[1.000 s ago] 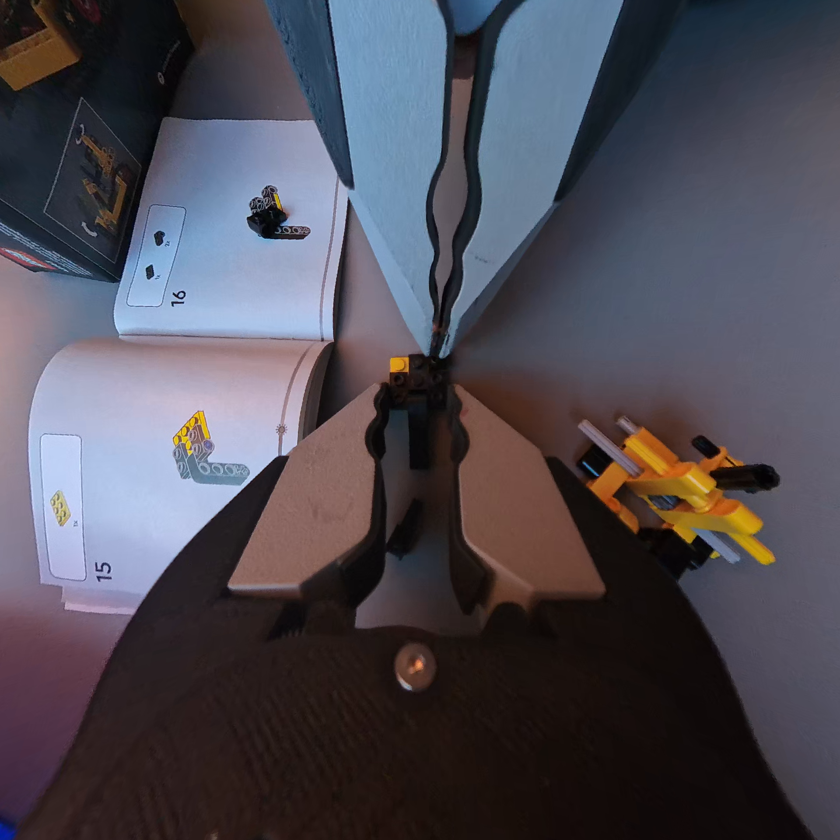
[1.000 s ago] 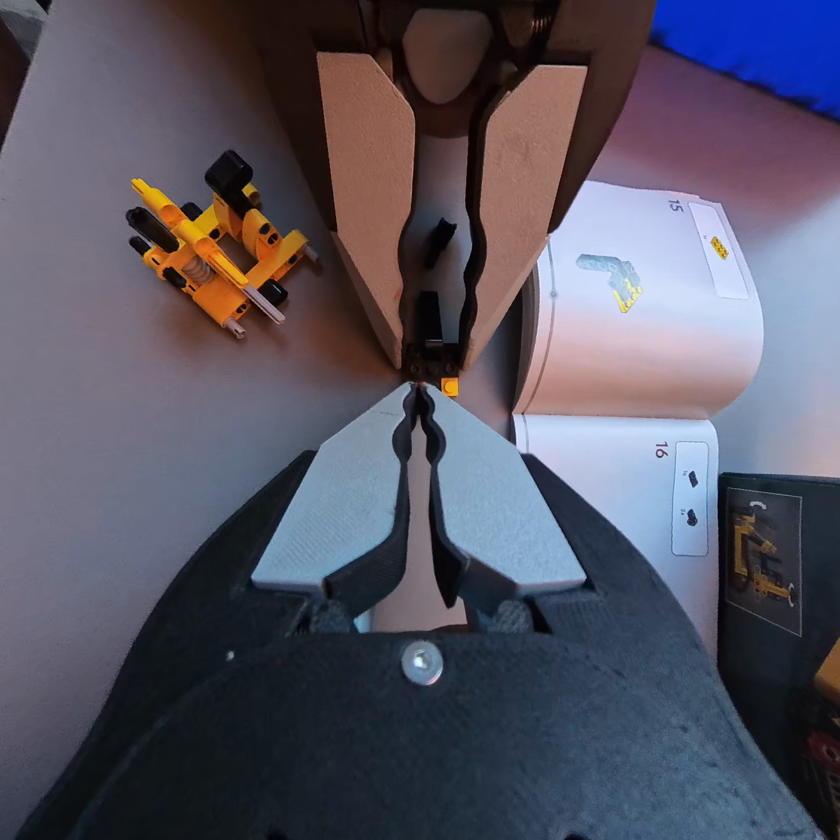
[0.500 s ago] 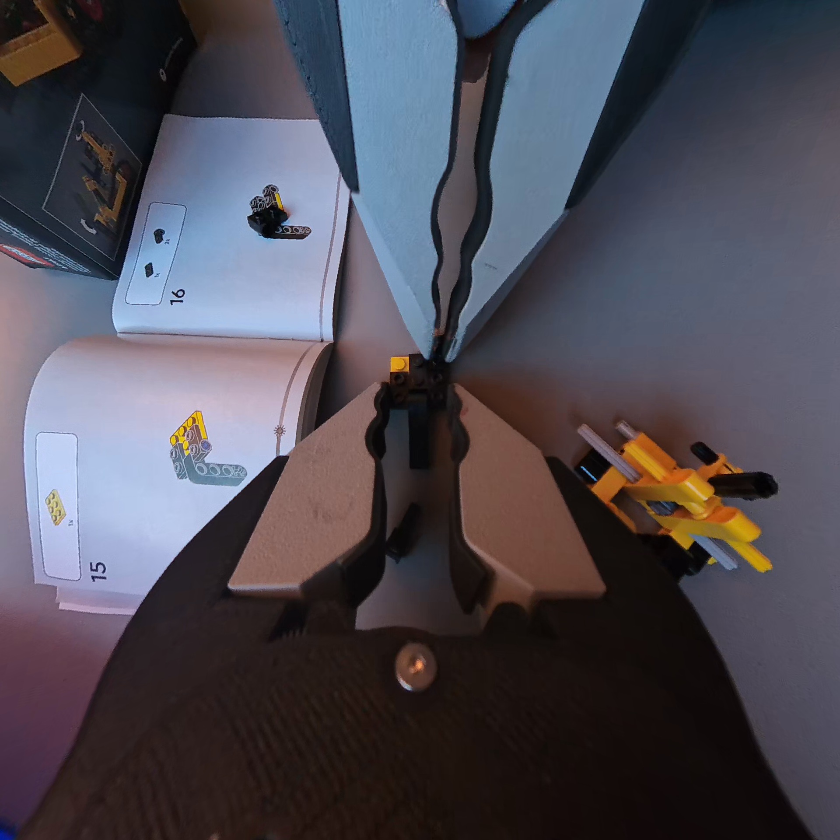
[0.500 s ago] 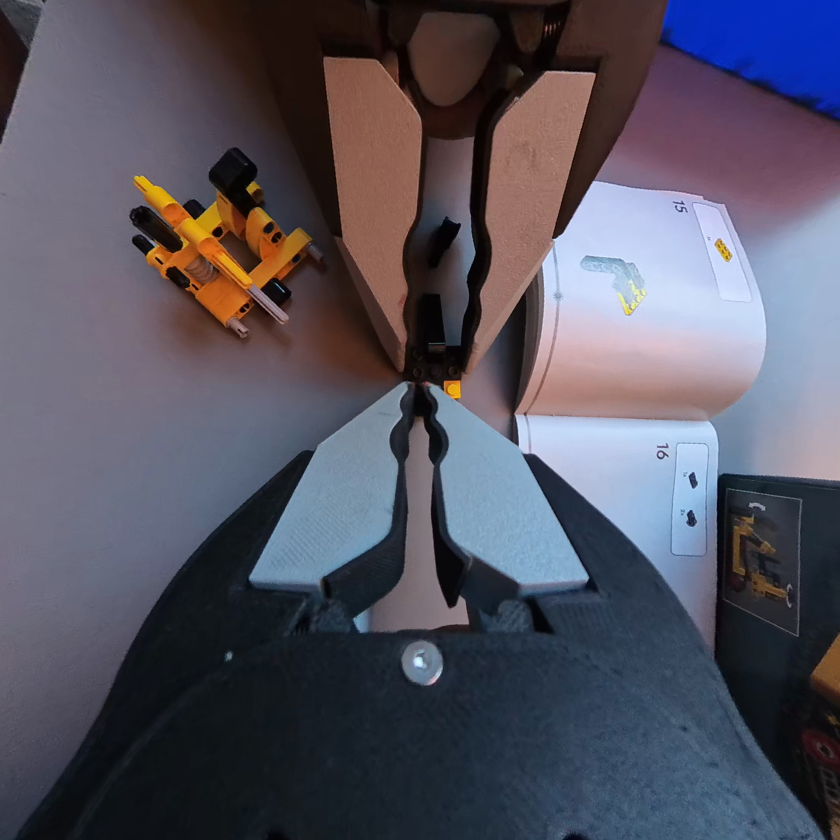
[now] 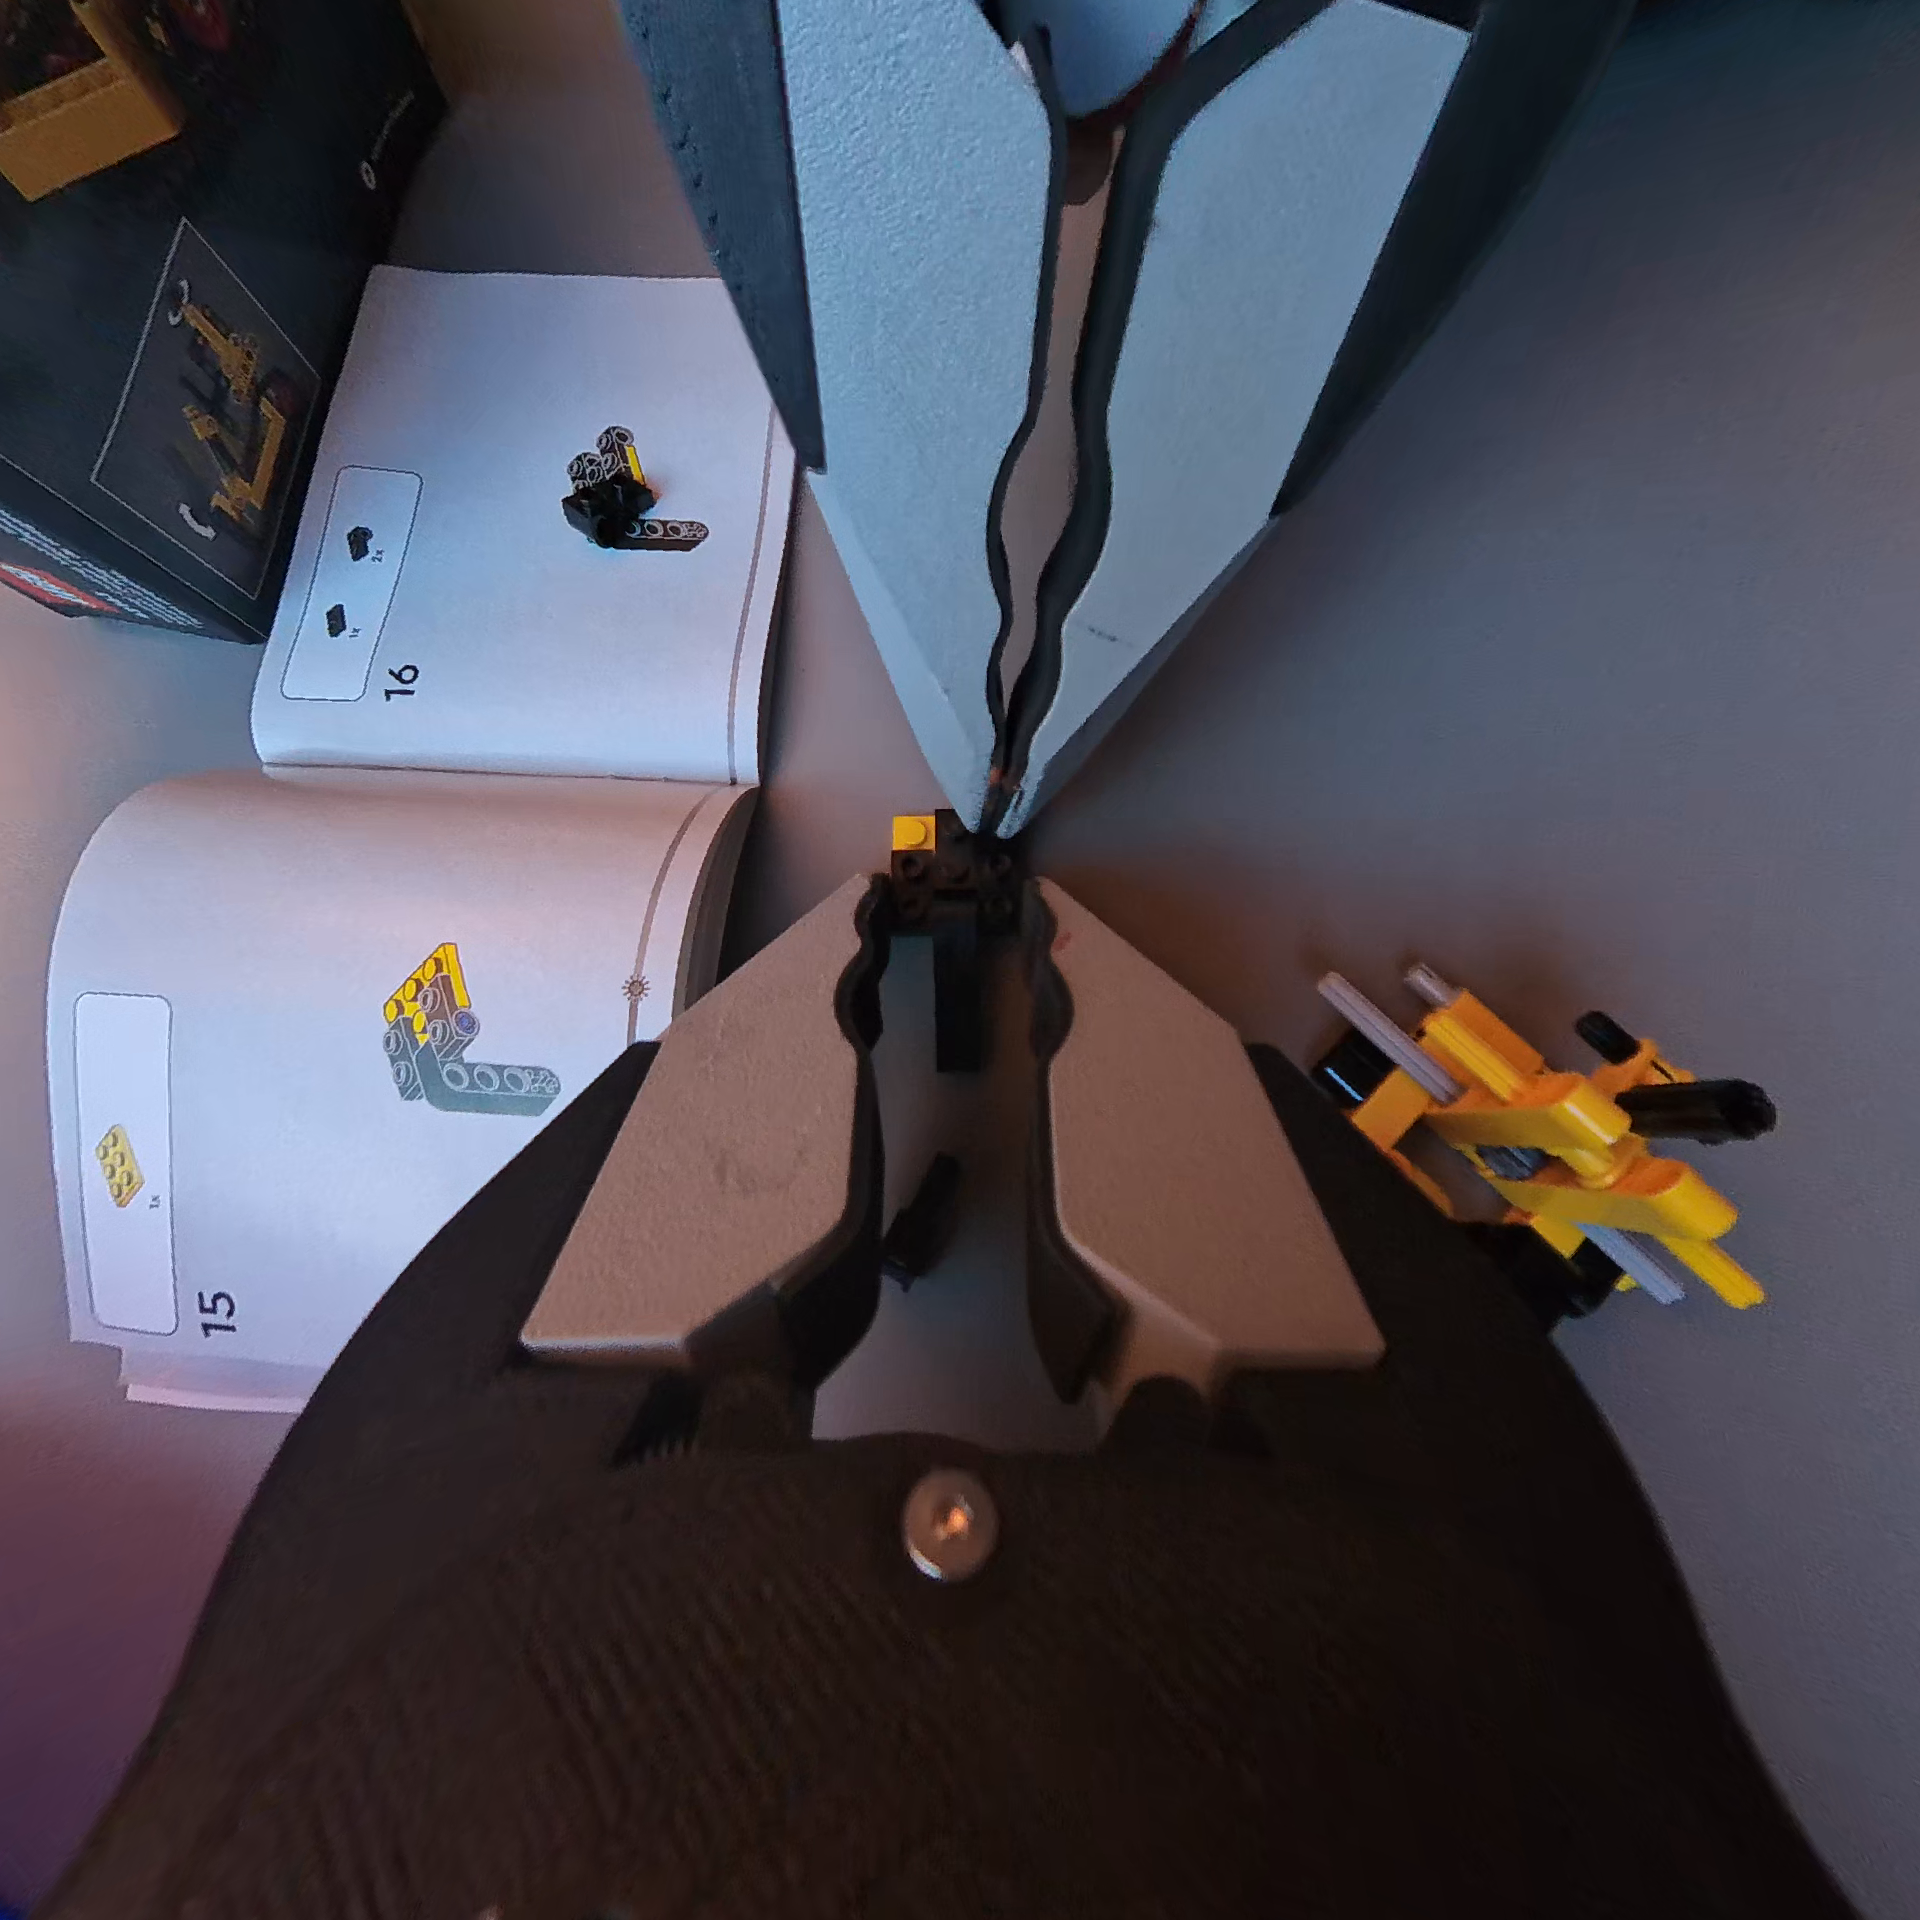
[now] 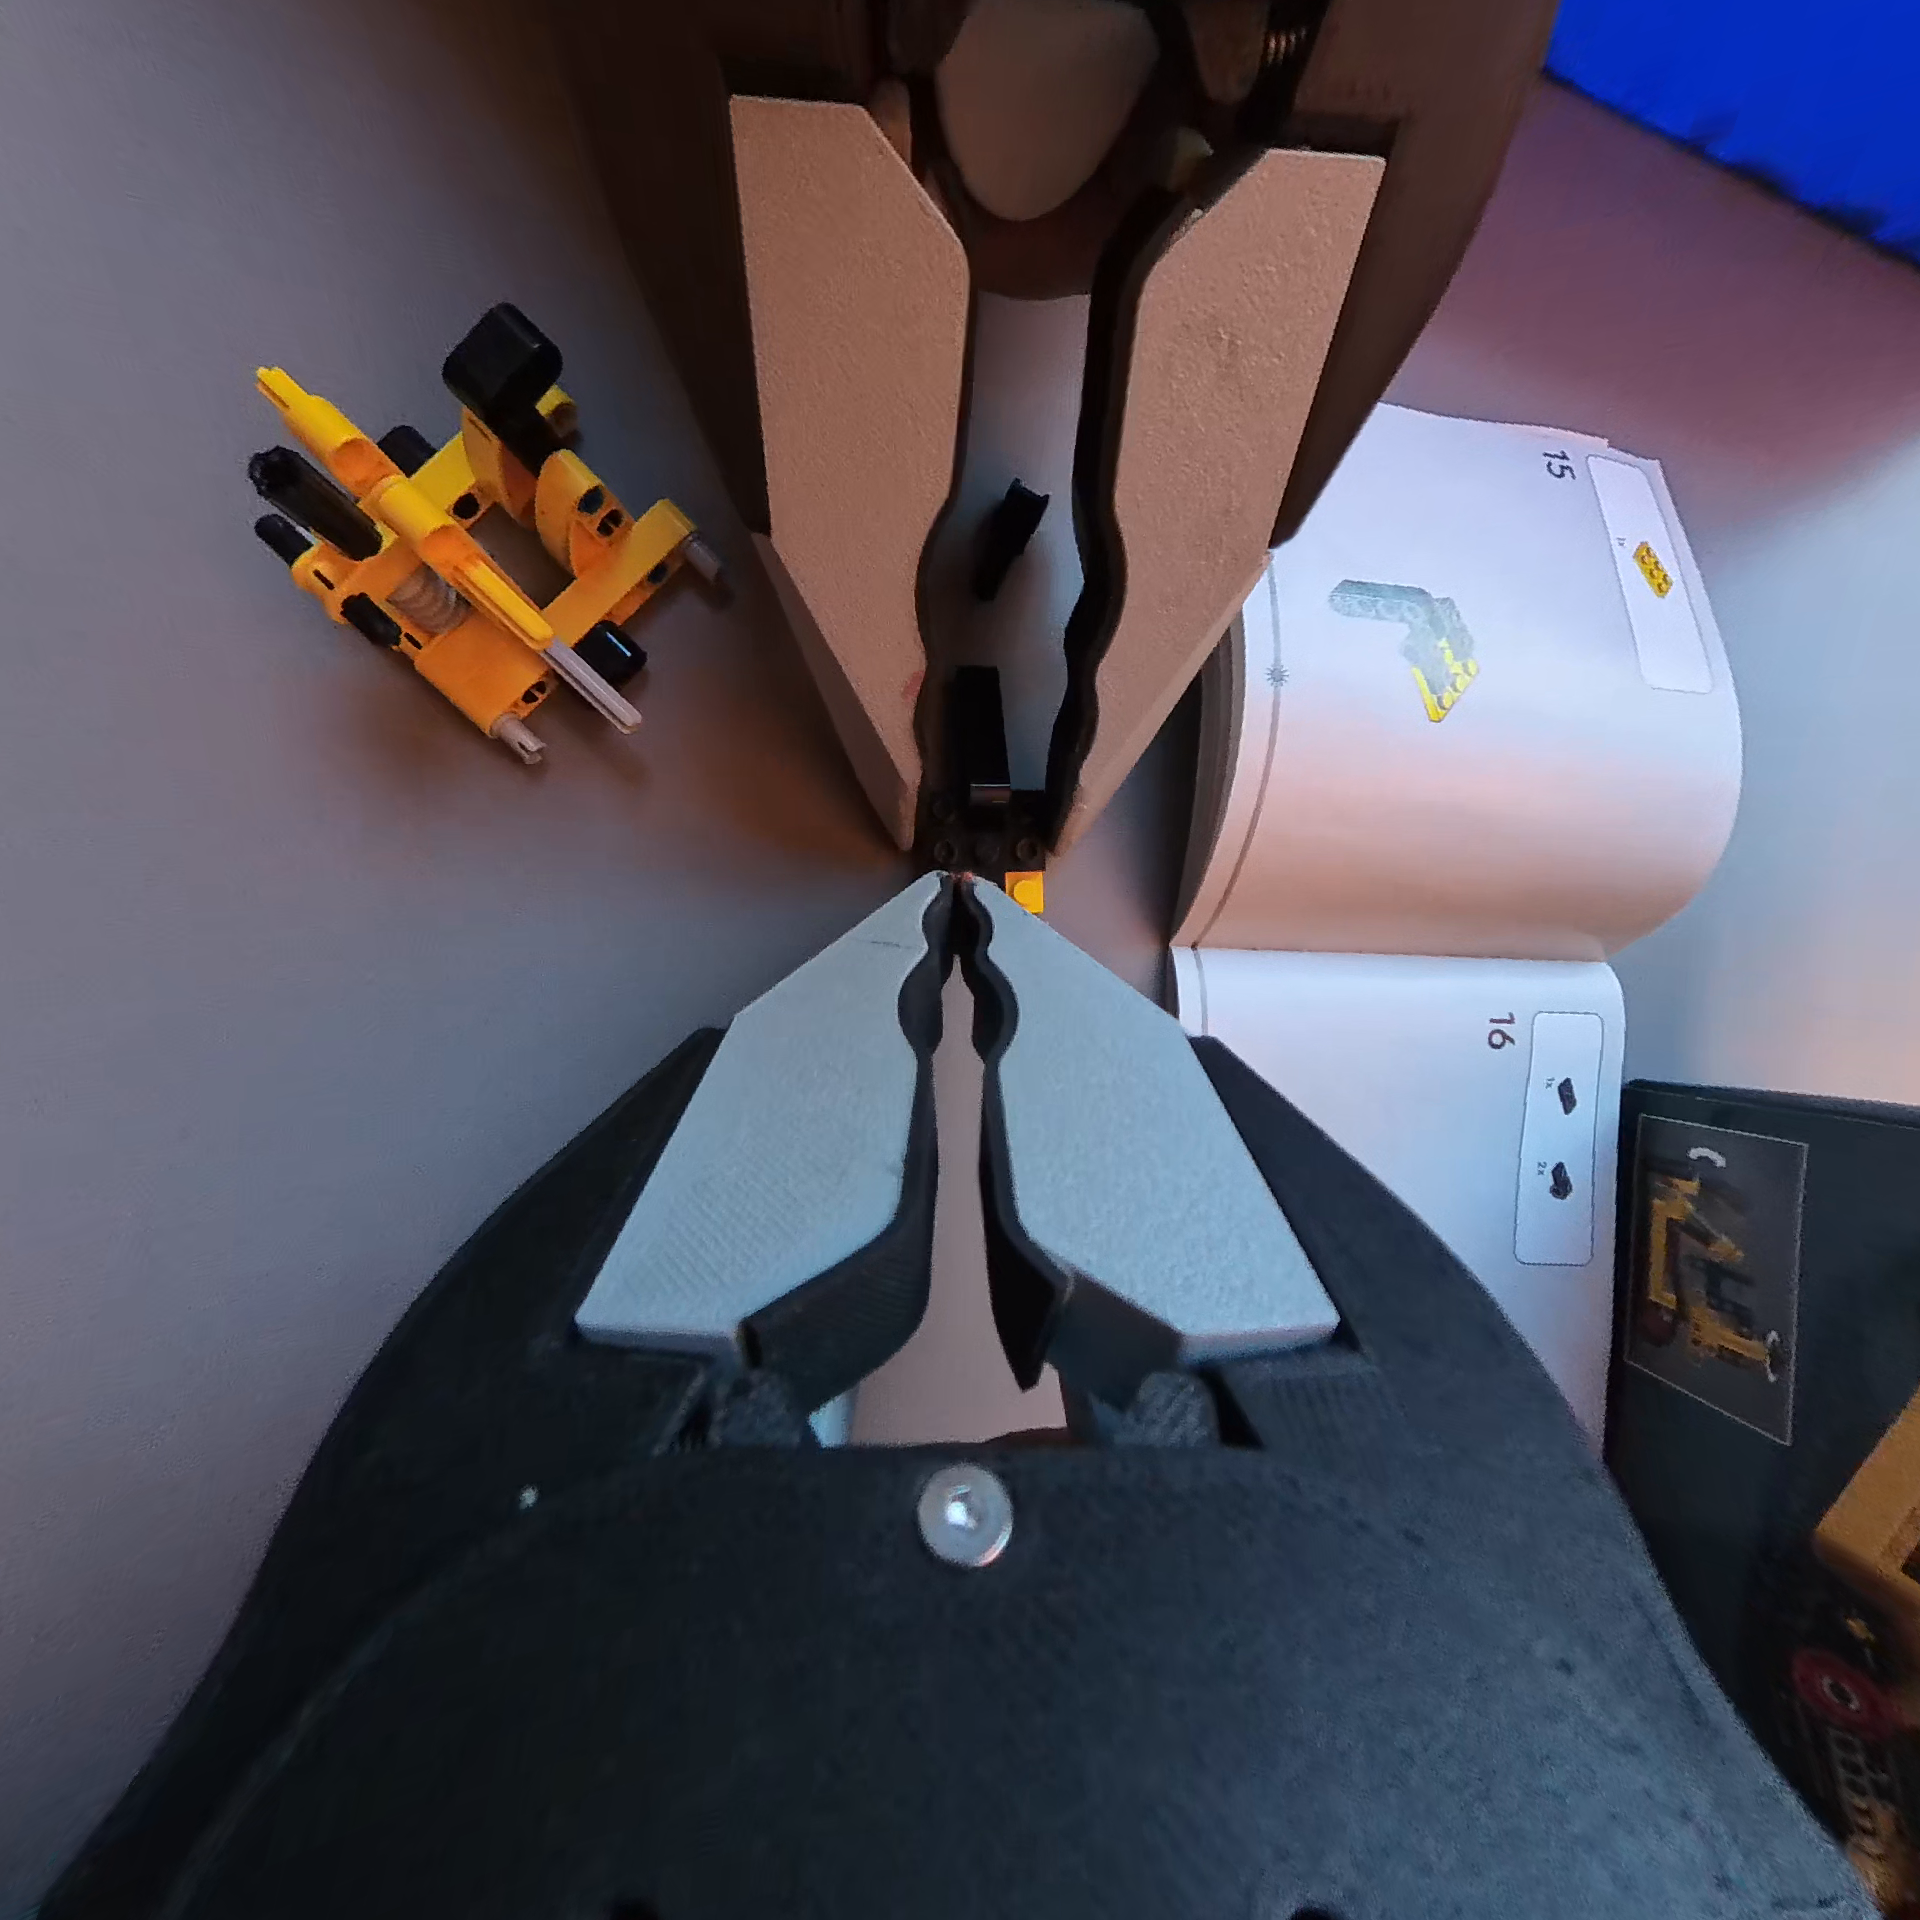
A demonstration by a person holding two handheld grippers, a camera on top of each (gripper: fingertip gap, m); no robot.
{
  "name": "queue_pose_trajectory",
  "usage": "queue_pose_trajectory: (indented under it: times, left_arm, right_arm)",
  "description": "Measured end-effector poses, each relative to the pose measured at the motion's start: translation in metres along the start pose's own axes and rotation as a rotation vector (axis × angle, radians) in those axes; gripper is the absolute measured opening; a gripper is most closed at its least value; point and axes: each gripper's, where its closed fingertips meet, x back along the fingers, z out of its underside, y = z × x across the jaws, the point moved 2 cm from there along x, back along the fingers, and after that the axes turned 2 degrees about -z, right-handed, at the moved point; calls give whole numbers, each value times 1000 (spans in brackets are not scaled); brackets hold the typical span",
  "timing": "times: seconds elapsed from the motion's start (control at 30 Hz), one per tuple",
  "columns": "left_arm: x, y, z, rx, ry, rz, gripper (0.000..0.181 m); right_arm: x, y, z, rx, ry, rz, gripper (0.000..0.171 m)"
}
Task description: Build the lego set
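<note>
Grippers meet tip to tip over a grey table. The left gripper pinches a small black lego piece between its fingertips; a black beam runs back from that piece between the fingers, and a yellow plate sits on its corner toward the booklet. The right gripper has its fingers pressed together, their tips touching the far edge of the black piece; whether anything is caught between those tips cannot be told. In the right wrist view the same black piece shows clamped at the left gripper's tips, with the yellow plate just beside the right tips.

A loose black part lies on the table under the left gripper's fingers. A yellow and black lego assembly rests on the table beside the left gripper. An open instruction booklet lies on the other side, with a dark box touching its far page.
</note>
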Motion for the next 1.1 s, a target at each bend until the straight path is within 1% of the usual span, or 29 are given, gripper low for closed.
queue_pose_trajectory:
  times: [0.23, 0.4, 0.5, 0.63, 0.8, 1.1]
  left_arm:
    - [-2, 0, -2, 18, -28, 15, 22]
    - [-3, 1, -2, 35, -50, 30, 22]
    - [-3, 1, -3, 36, -51, 34, 22]
    - [-3, 1, -3, 50, -52, 42, 22]
    - [-3, 1, -2, 55, -51, 44, 23]
    - [-3, 1, -2, 59, -51, 49, 23]
  right_arm:
    - [1, 1, 3, 44, -8, 24, 0]
    - [1, 1, 6, -47, -69, 32, 0]
    - [1, 1, 7, -43, -77, 49, 0]
    - [1, 1, 6, -26, -21, 50, 0]
    - [1, 2, 5, 94, 81, 119, 0]
    - [1, 2, 4, 153, 131, 125, 0]
